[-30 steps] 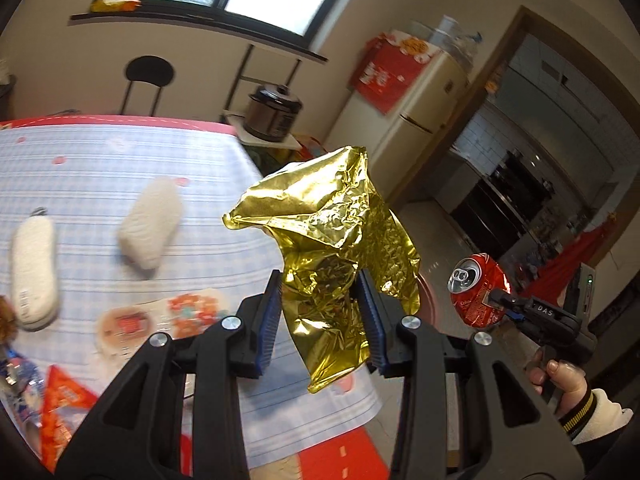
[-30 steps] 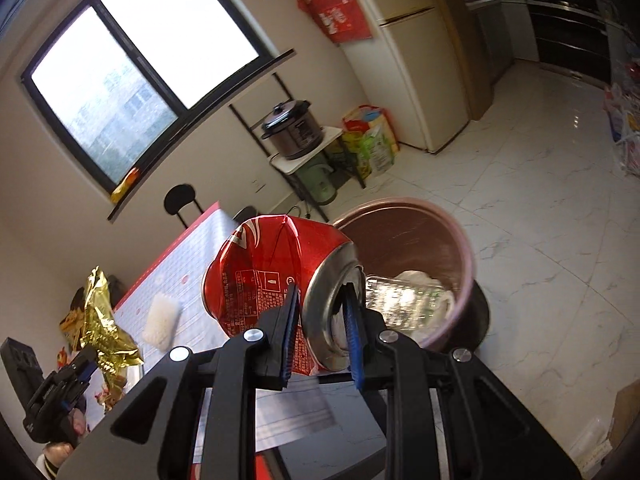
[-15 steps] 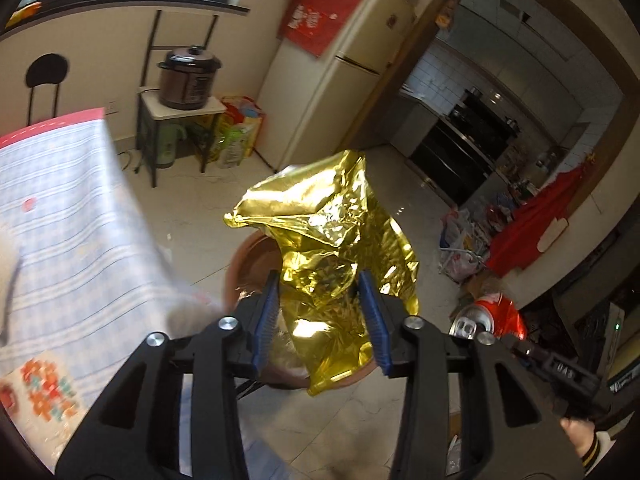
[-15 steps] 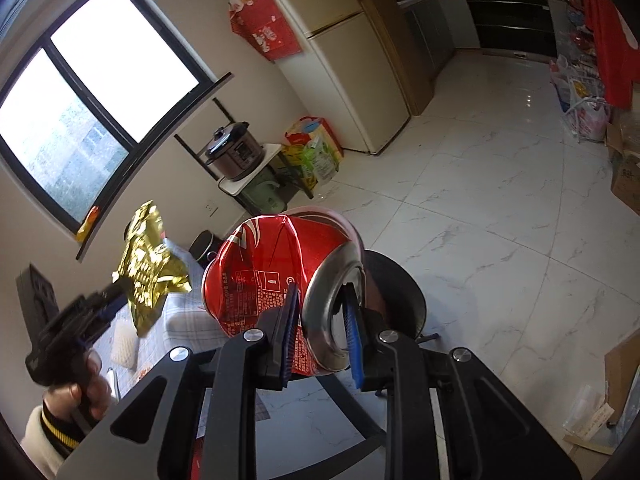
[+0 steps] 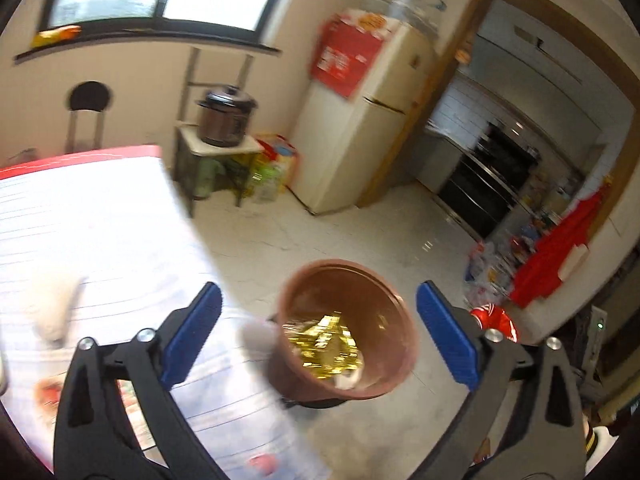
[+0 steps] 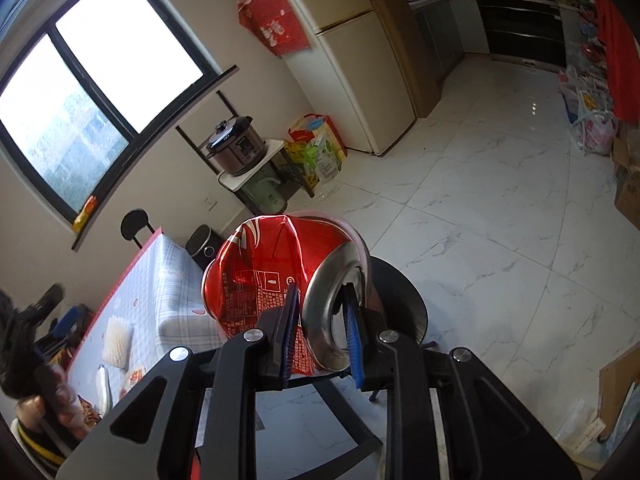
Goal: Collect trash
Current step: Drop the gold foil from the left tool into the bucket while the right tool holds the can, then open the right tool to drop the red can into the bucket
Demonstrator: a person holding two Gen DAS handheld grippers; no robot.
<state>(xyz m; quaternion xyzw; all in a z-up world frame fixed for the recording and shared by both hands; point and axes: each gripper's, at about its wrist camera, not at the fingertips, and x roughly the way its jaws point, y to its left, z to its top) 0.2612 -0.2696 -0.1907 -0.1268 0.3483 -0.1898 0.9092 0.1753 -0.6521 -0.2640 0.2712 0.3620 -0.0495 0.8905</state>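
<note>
My left gripper (image 5: 320, 336) is open and empty, right above a brown bin (image 5: 376, 388) on the floor beside the table. A crumpled gold foil wrapper (image 5: 328, 340) lies inside the bin. My right gripper (image 6: 320, 332) is shut on a dented red soda can (image 6: 264, 272), held in the air above a black stool (image 6: 404, 300). The can's red end also shows in the left wrist view (image 5: 496, 320) behind my right finger. The left gripper shows blurred at the left edge of the right wrist view.
A table with a checked cloth (image 5: 80, 240) holds white packets (image 6: 116, 336) and snack wrappers (image 6: 132, 376). A cream fridge (image 6: 352, 60), a shelf with a rice cooker (image 6: 236, 148), bags (image 6: 316, 152) and cardboard boxes (image 6: 628, 196) stand around the marble floor.
My left gripper has opened and the gold foil wrapper has dropped into the brown bin. The right gripper still holds the can and has swung slightly.
</note>
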